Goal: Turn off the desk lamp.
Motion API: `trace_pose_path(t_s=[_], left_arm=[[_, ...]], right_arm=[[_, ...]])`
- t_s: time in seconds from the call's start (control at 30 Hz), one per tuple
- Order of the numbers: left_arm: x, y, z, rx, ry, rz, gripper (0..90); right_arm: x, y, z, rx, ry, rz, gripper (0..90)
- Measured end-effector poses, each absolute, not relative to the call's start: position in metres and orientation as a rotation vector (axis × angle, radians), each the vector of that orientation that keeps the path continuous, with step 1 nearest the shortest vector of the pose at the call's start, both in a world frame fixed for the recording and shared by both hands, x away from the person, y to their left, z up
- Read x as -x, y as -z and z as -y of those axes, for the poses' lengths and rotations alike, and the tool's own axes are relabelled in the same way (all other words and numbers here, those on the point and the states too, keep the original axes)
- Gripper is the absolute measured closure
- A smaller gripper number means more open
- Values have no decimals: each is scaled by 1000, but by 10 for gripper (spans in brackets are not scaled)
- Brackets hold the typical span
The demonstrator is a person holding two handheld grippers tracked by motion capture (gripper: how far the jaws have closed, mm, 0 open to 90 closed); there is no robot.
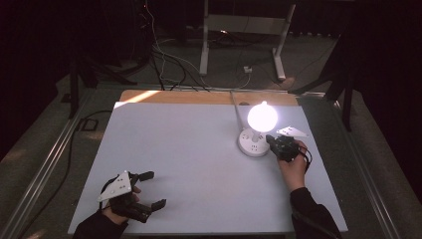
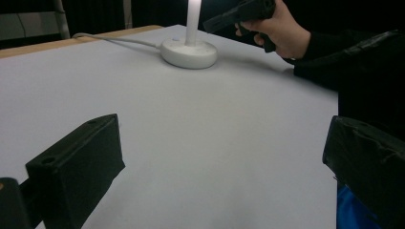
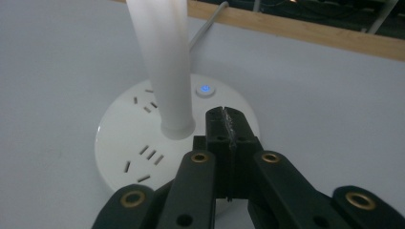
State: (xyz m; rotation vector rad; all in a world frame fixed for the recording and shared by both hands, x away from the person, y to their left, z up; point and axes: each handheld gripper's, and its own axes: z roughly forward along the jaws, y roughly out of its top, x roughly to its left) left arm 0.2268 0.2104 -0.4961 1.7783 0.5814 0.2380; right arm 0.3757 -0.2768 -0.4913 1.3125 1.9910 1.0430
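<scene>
Two hand-held grippers: the right hand-held gripper (image 3: 224, 119), jaws pressed together, hovers over the lit lamp's base (image 3: 124, 143); the left hand-held gripper (image 1: 149, 190) rests spread on the bench (image 1: 199, 169).

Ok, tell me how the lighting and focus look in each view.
High view: the lit lamp head blows out to white glare, the room around is dark. Left gripper view: its near jaws are soft, the table evenly lit. Right gripper view: the lamp base is sharp, no glare.

no readable text, label, brand or number anywhere, lamp base (image 3: 129, 143) plain white, its button (image 3: 205, 89) glowing blue, unmarked
</scene>
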Motion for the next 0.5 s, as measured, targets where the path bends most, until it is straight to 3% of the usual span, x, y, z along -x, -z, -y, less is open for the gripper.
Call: trace_pose_path(t_s=[0.5], left_arm=[[-227, 496, -211, -1778, -238, -580, 6]], right_arm=[[-380, 506, 274, -1320, -989, -2031, 900]])
